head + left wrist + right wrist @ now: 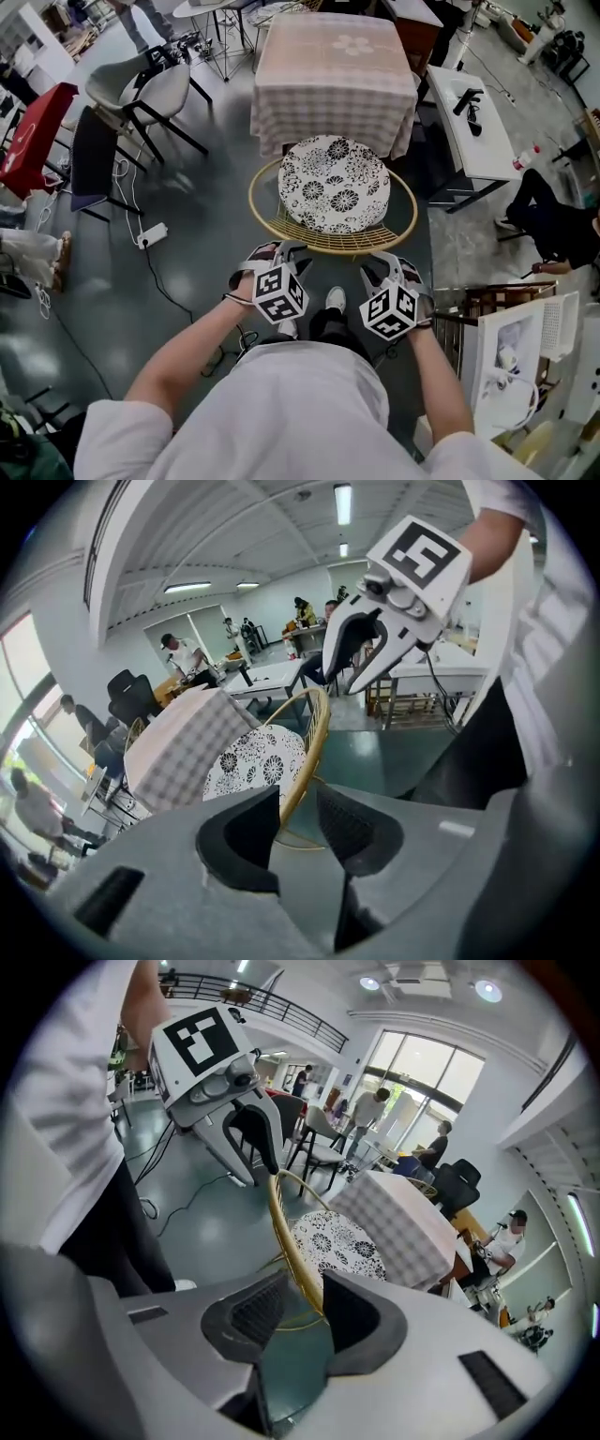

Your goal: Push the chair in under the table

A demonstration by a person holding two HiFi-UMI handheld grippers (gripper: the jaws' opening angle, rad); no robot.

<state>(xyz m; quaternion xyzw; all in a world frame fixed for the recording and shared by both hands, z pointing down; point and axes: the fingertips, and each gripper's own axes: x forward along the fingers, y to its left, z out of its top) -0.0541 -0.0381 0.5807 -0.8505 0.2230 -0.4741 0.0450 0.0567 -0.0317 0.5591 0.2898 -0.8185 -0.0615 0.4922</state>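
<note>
Behind the chair (407, 208), left gripper (279, 251) and right gripper (392, 266) straddled its rim (285, 1230), fingers (251, 1312) open; clamping and pushing toward the desk (333, 70) seemingly came next.

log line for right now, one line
left gripper: open around chair rim | right gripper: open around rim | chair: facing table, not pushed in

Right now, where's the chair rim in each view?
Head view: rim at centre, ringing the cushion.
Left gripper view: rim arcs from centre down between the jaws.
Right gripper view: rim likewise arcs down between the jaws.
Shared landmark: the floral cushion.
</note>
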